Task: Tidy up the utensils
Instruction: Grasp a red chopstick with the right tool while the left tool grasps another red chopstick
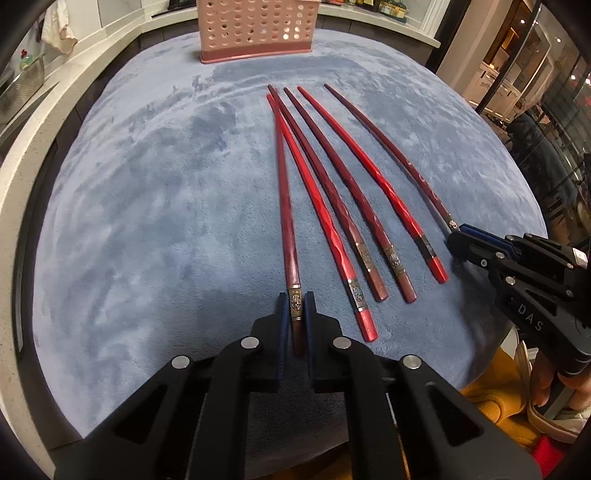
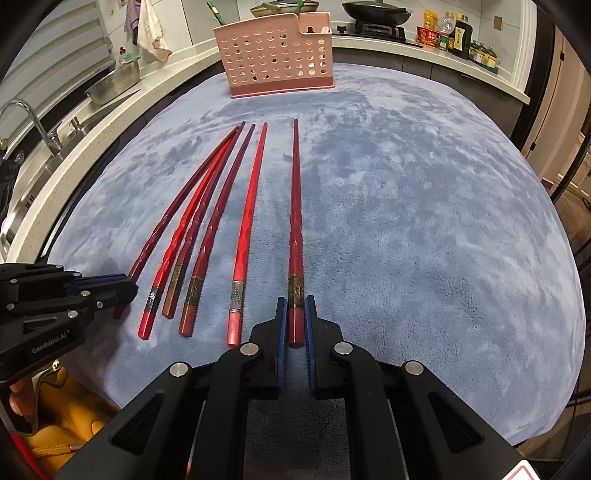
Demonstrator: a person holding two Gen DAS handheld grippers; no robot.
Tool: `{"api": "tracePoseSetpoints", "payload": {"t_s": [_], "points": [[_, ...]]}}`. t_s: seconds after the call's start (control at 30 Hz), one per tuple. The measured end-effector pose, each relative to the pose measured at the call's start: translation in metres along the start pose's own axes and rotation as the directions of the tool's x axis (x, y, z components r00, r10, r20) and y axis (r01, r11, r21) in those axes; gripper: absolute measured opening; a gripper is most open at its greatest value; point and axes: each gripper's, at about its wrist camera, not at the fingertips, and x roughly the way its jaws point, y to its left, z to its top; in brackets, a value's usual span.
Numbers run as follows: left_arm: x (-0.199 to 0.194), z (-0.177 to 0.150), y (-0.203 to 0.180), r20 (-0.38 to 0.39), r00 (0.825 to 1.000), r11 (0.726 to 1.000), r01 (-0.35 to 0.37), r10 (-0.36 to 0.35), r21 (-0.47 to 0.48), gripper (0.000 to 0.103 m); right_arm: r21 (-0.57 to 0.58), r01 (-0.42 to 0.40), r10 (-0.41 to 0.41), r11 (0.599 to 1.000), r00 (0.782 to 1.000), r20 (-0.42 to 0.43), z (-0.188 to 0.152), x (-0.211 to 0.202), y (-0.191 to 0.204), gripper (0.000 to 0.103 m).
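Six red chopsticks lay side by side on a blue-grey fleece cloth (image 2: 424, 221), thick banded ends toward the person, thin tips pointing away. Nearest, the left gripper (image 1: 297, 317) had its blue pads closed on the banded end of the leftmost chopstick (image 1: 285, 206), which rested on the cloth. The right gripper (image 2: 296, 321) was clamped the same way on the rightmost chopstick (image 2: 296, 206), also lying flat. A hand in a yellow sleeve (image 1: 491, 387) showed at the lower edge.

Between the two held sticks lay four loose chopsticks (image 1: 354, 192), fanned out, with the tips of the left ones crossing or touching.

At the far edge of the cloth stood a pink perforated holder (image 2: 275, 55), upright, with a smaller compartment on its right side.

Judged from this, the step in hand was the grasp of one stick per gripper; lifting had not begun. The next move would likely call for raising both sticks clear of their neighbours and tipping them into the holder. The left stick's tip sat against another's, so it could drag that one along.

Beyond ran a pale counter with a sink and tap (image 2: 29, 122), a hanging cloth (image 2: 149, 29), a wok (image 2: 376, 13) and bottles (image 2: 458, 35)
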Motion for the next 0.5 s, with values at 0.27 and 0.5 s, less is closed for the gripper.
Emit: {"api": "tracePoseSetpoints", "payload": {"t_s": [0.27, 0.5], "points": [[-0.020, 0.007, 0.004, 0.082, 0.996, 0.999, -0.033, 0.034, -0.007, 0.007, -0.010, -0.009, 0.009, 1.000, 0.999, 0.046, 0.009, -0.013, 0.002, 0.008], [-0.042, 0.020, 0.015, 0.130, 0.990, 0.998, -0.039, 0.047, -0.057, 0.007, 0.011, -0.010, 0.009, 1.000, 0.991, 0.131, 0.034, -0.038, -0.005, 0.007]]}}
